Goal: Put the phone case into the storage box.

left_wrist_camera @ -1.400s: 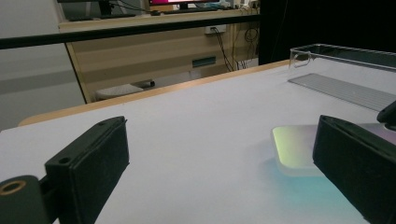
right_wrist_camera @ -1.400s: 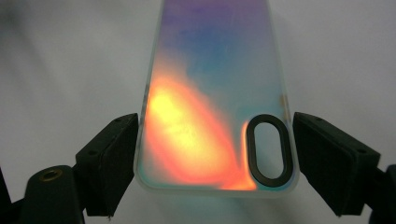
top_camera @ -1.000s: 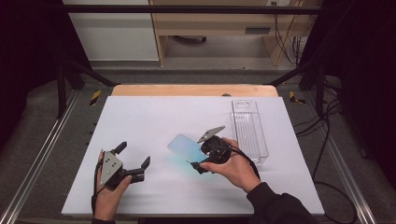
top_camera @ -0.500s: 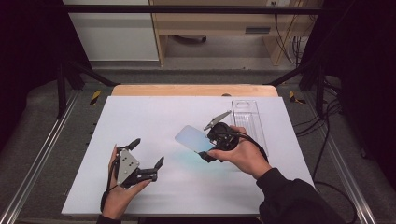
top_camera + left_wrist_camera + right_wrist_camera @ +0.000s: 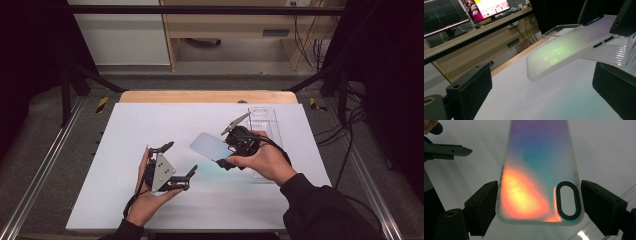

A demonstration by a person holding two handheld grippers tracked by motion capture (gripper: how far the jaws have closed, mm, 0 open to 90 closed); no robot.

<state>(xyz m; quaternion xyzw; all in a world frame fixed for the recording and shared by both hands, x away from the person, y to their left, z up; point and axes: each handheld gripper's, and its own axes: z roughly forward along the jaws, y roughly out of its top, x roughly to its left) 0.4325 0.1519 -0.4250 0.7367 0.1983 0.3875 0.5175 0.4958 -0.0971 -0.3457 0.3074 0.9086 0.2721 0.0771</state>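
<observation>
The right gripper (image 5: 231, 150) is clamped on a phone case (image 5: 211, 146), its two pads pressing the case's long edges at the end with the oval camera cutout. In the right gripper view the case (image 5: 540, 170) runs straight out from between the pads, away from the hand, its iridescent back facing the camera. In the high view the case is held off the white desk (image 5: 150, 125), sticking out to the left of the right gripper, over the middle of the desk and tilted.

The left gripper (image 5: 177, 162) sits to the left of the case and nearer the person, apart from it, its jaws spread wide with nothing between them. In the left gripper view the case (image 5: 564, 50) hangs ahead of the open jaws, above the desk. A clear tray (image 5: 265, 120) lies on the desk just behind the right hand (image 5: 262, 161).
</observation>
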